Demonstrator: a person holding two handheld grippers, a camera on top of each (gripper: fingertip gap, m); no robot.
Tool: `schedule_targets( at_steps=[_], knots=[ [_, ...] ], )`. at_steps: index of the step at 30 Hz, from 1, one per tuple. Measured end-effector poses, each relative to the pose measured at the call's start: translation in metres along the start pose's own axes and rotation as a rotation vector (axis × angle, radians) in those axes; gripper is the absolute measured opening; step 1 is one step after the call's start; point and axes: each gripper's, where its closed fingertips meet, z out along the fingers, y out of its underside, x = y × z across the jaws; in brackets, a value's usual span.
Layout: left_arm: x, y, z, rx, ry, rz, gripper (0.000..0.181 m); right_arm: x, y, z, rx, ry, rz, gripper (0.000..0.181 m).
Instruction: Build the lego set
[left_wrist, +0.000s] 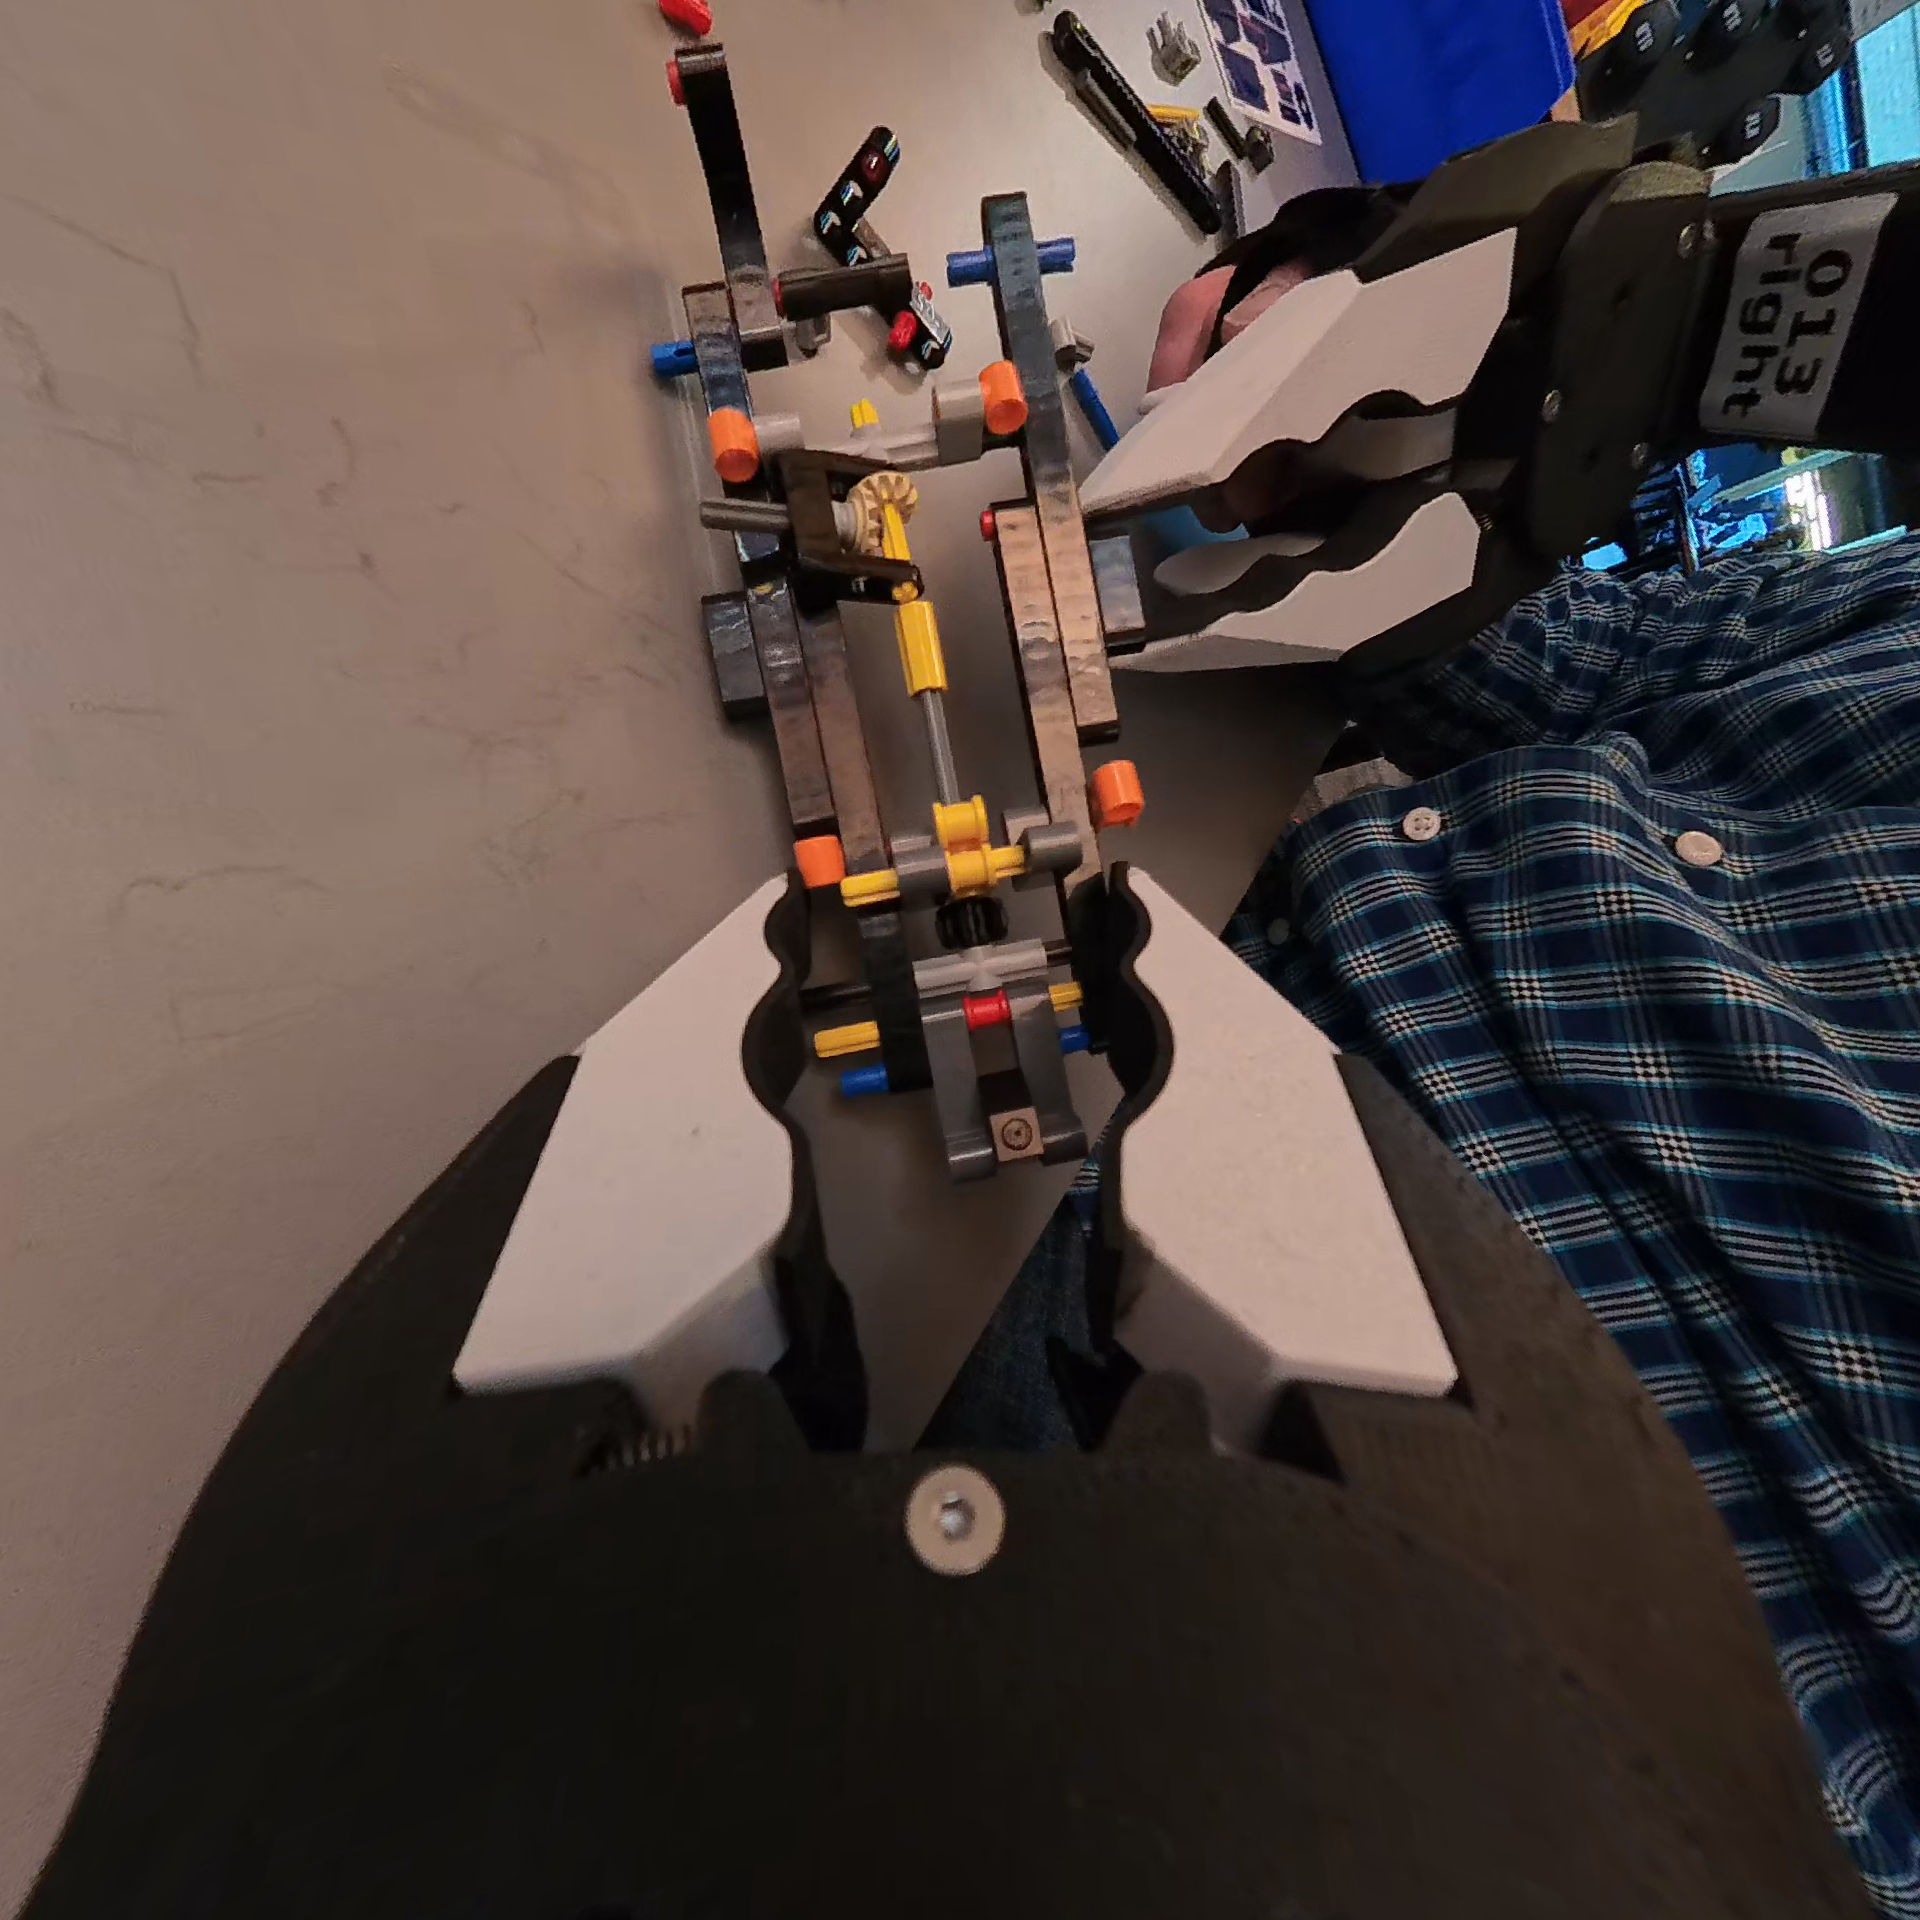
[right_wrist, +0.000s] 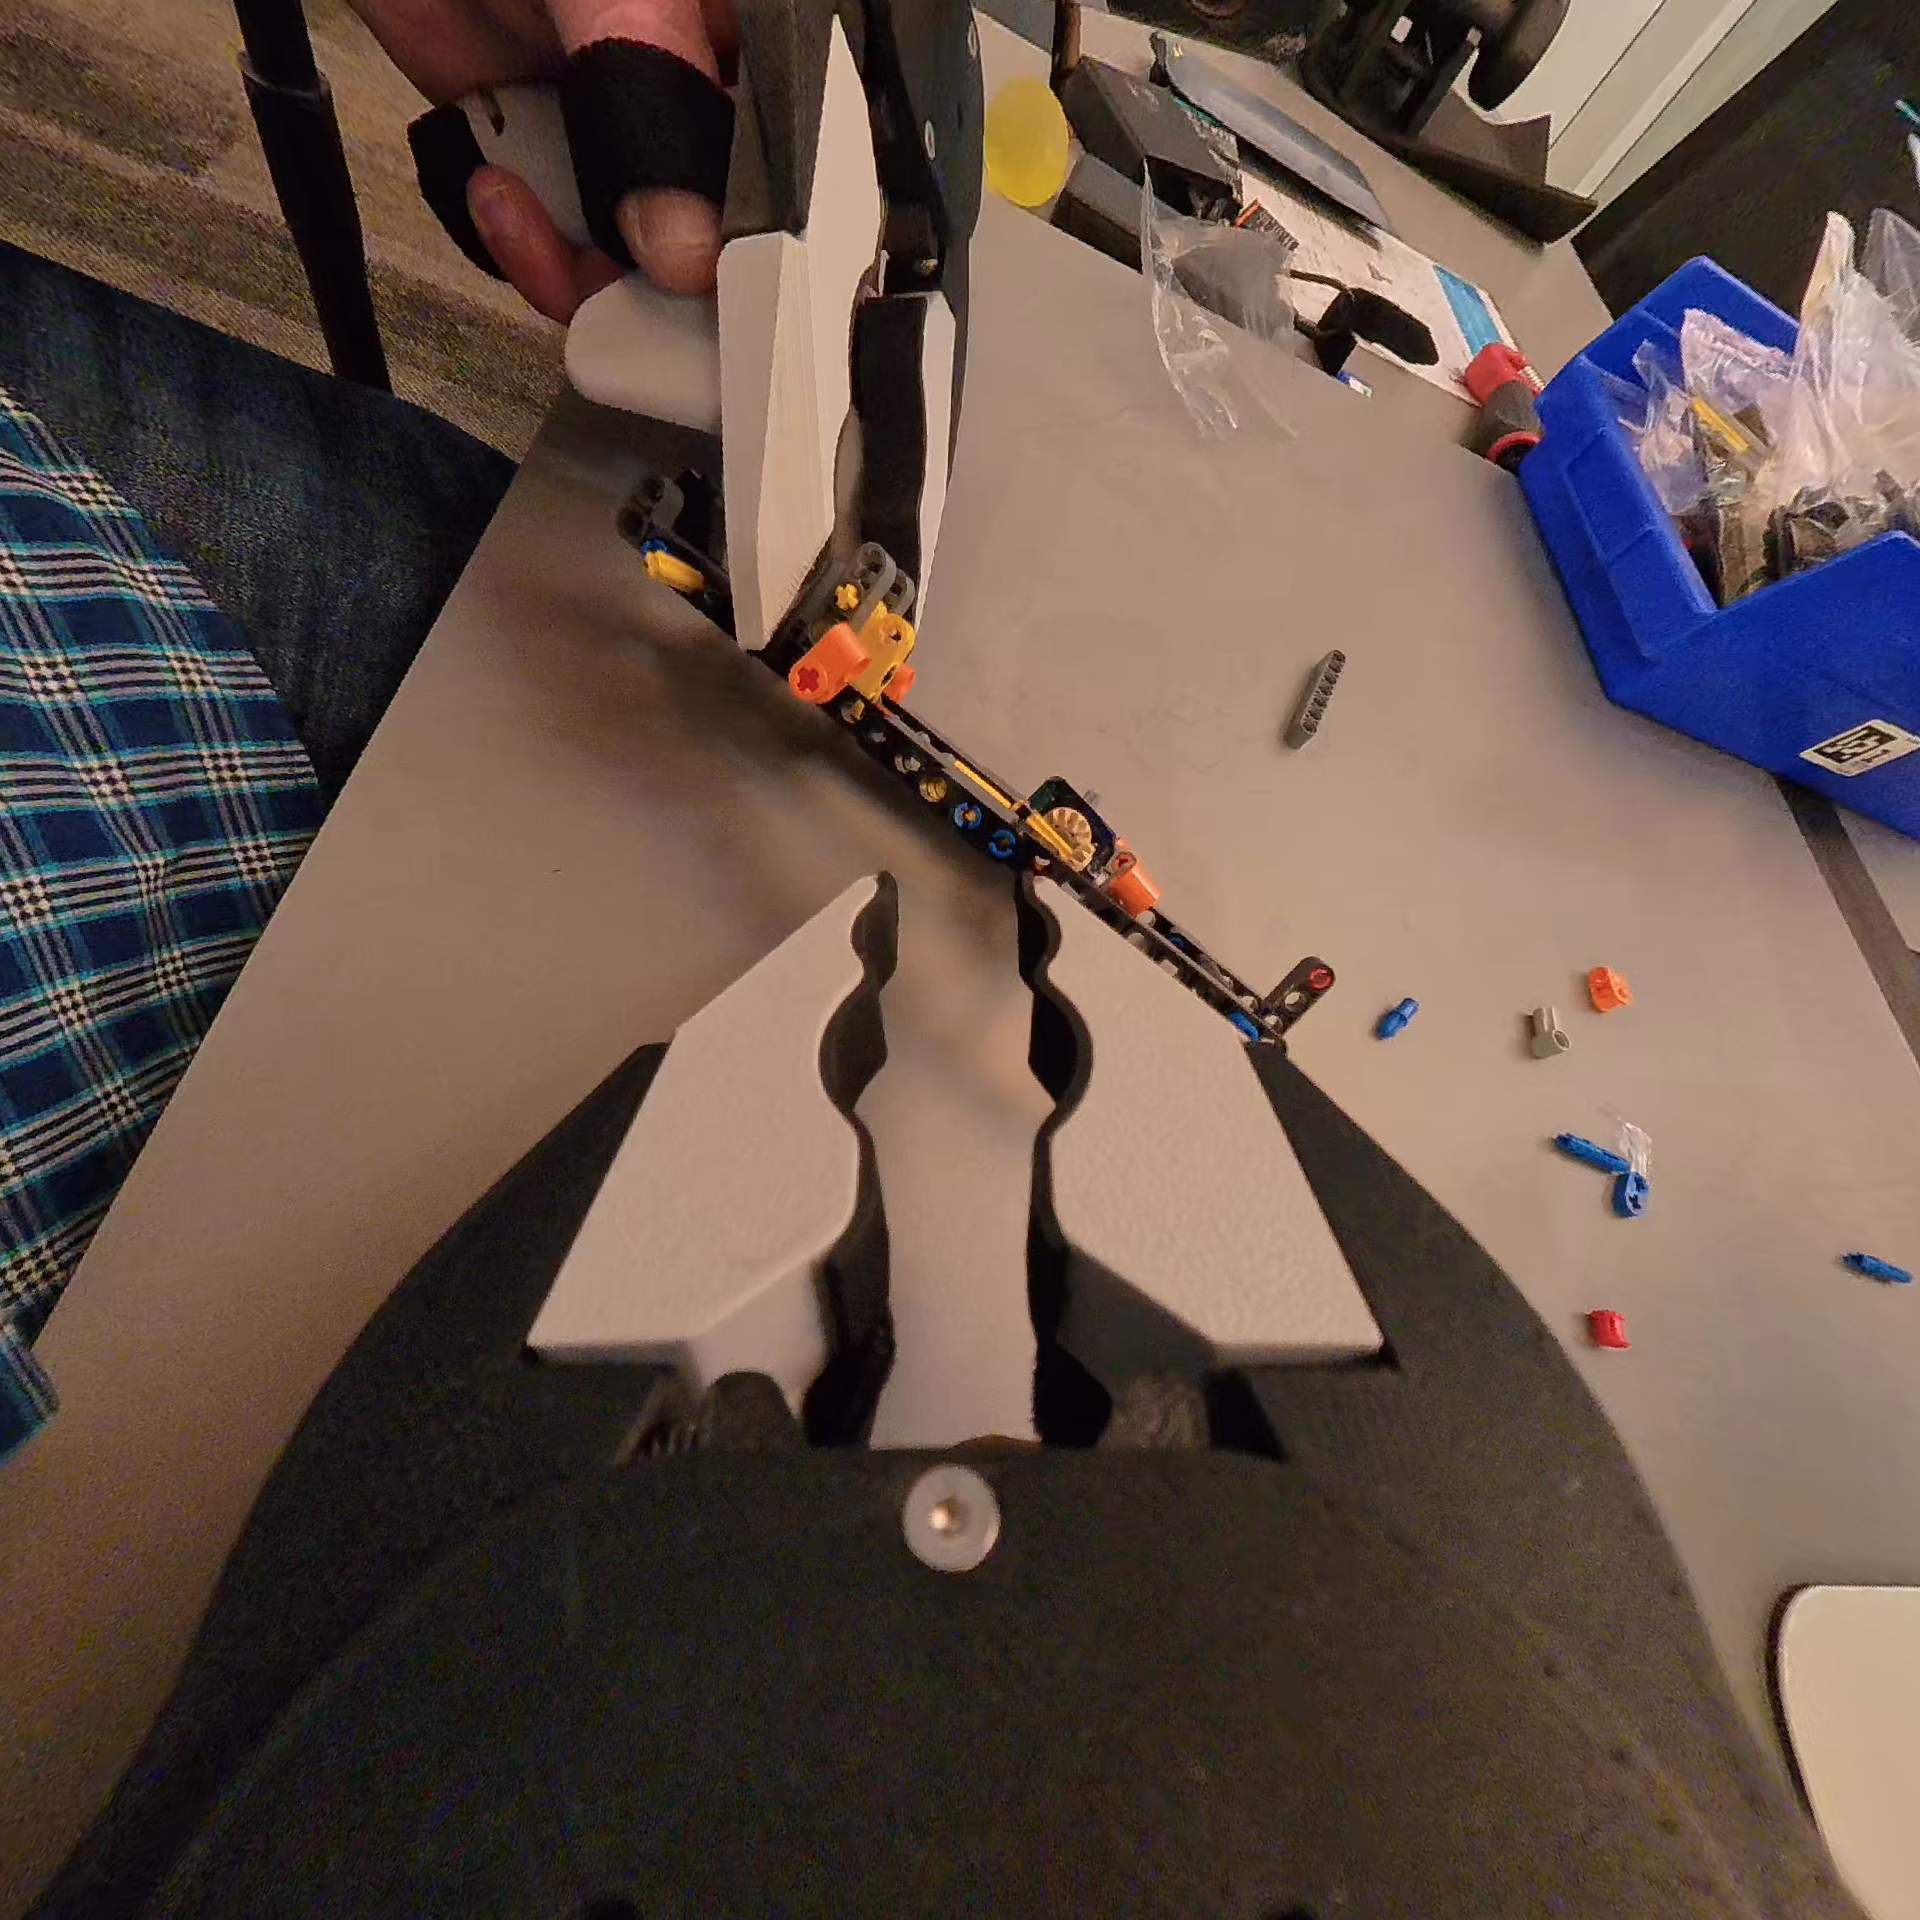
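Observation:
A long lego chassis (left_wrist: 914, 623) of black beams, orange bushes and a yellow centre shaft lies on the grey table (left_wrist: 312, 623). My left gripper (left_wrist: 956, 904) is shut on its near end, a finger on each side. In the right wrist view the chassis (right_wrist: 935, 769) runs diagonally, and the left gripper (right_wrist: 831, 592) comes down on its far end. My right gripper (right_wrist: 956, 888) is open and empty, its tips just short of the chassis side, the right fingertip (right_wrist: 1039, 904) about touching the beam. It also shows in the left wrist view (left_wrist: 1132, 571), beside the chassis' right beam.
Loose pieces lie right of the chassis: a grey beam (right_wrist: 1314, 698), blue pins (right_wrist: 1395, 1018), an orange bush (right_wrist: 1607, 987), a red piece (right_wrist: 1607, 1330). A blue bin (right_wrist: 1714, 582) of bagged parts stands far right. A person's plaid shirt (left_wrist: 1558, 1039) is at the table edge.

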Motion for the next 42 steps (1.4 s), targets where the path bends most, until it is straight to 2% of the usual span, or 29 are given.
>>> schedule_targets(
  at_steps=[9,14,18,22,26,31,36,42],
  knots=[
    [-0.001,-0.001,0.001,-0.009,-0.021,0.033,0.055,0.004,-0.004,-0.007,0.042,-0.010,0.024,0.025],
    [-0.002,0.002,0.003,-0.055,-0.065,0.094,0.055,0.020,-0.012,-0.017,0.079,-0.055,0.165,0.029],
    [-0.004,0.003,0.002,-0.089,-0.108,0.154,0.055,0.036,-0.007,-0.010,-0.009,-0.118,0.246,0.028],
    [-0.007,0.006,0.003,-0.144,-0.169,0.246,0.055,0.042,-0.008,0.010,-0.115,-0.221,0.226,0.025],
    [-0.012,0.009,0.003,-0.214,-0.244,0.373,0.055,0.026,0.008,0.032,-0.252,-0.413,0.191,0.033],
    [-0.018,0.010,0.003,-0.300,-0.320,0.519,0.054,0.013,0.019,0.044,-0.330,-0.551,0.158,0.041],
    [-0.021,0.011,0.003,-0.343,-0.361,0.601,0.054,0.006,0.018,0.043,-0.305,-0.652,0.175,0.024],
    [-0.023,0.012,0.003,-0.357,-0.385,0.622,0.053,0.005,0.016,0.037,-0.242,-0.623,0.116,0.017]
  ],
)
